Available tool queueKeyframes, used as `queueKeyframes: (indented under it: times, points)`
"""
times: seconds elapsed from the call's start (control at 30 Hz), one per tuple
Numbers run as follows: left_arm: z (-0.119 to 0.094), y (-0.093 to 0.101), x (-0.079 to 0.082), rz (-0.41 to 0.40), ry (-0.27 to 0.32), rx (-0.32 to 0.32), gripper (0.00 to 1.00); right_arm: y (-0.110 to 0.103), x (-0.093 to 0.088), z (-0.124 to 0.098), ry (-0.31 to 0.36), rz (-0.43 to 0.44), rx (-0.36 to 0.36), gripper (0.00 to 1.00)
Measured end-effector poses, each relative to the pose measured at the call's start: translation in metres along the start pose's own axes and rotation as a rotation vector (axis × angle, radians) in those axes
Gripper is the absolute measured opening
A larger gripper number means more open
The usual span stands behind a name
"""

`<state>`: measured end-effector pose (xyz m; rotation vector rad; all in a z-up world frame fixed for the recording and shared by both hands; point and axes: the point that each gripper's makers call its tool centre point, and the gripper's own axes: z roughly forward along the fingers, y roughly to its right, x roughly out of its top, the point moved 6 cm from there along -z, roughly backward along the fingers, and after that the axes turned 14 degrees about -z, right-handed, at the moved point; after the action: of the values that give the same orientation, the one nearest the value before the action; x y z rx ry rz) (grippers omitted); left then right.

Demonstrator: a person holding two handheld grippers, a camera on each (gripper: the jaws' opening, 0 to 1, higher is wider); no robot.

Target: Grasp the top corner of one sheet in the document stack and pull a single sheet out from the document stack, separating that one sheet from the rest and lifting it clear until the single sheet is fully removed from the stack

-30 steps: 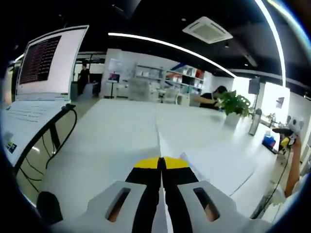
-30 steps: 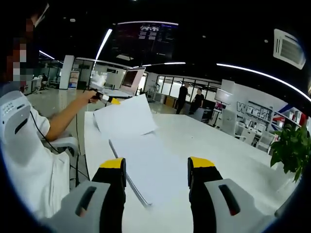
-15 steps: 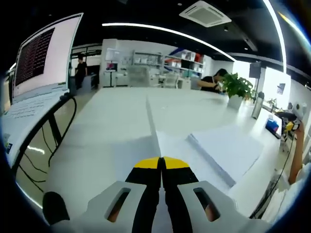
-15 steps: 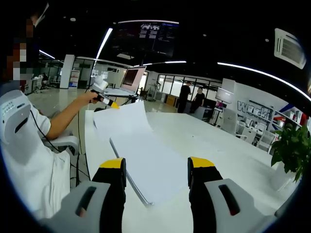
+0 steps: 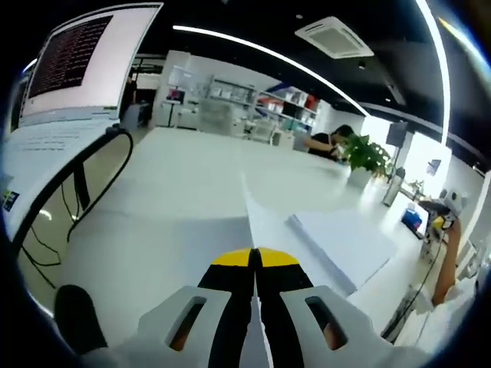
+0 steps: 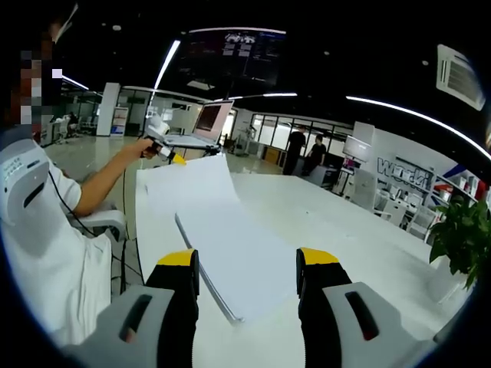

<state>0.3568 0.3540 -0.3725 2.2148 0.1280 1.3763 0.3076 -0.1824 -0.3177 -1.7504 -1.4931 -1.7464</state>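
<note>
- The document stack (image 6: pixel 242 264) lies flat on the white table (image 6: pixel 360 253), directly ahead of the right gripper (image 6: pixel 247 270); in the left gripper view the same stack (image 5: pixel 349 245) sits ahead and to the right of the left gripper's tips.
- The single sheet (image 6: pixel 188 184) is raised at its far end, beyond the stack's far edge, and slopes down toward the stack; whether its near edge touches the stack cannot be told.
- In the left gripper view the sheet (image 5: pixel 261 222) runs edge-on, as a thin pale line, straight away from the yellow tips.
- The left gripper (image 5: pixel 255 261) has its jaws pressed together with the sheet's corner pinched between them.
- To the left of that gripper, a laptop (image 5: pixel 73 84) stands with its screen lit, and black cables (image 5: pixel 84 192) loop beside the table edge.
- Far ahead and to its right, a potted plant (image 5: pixel 364 157) stands on the table.
- In the right gripper view, the left gripper (image 6: pixel 165 149) appears far ahead and to the left, held by a person's hand (image 6: pixel 138 149), touching the sheet's upper corner.
- The right gripper's jaws stand wide apart with nothing between them, above the near end of the stack.
</note>
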Motion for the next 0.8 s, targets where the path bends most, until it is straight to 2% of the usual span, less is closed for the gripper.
queueKeyframes:
  times: [0.53, 0.8]
  points:
    - [0.026, -0.003, -0.013, -0.056, -0.068, 0.064, 0.03, -0.001, 0.000, -0.001, -0.006, -0.008, 0.003, 0.51]
    - [0.028, 0.002, -0.017, -0.072, -0.106, 0.045, 0.03, -0.001, -0.001, 0.000, -0.010, -0.011, 0.006, 0.51]
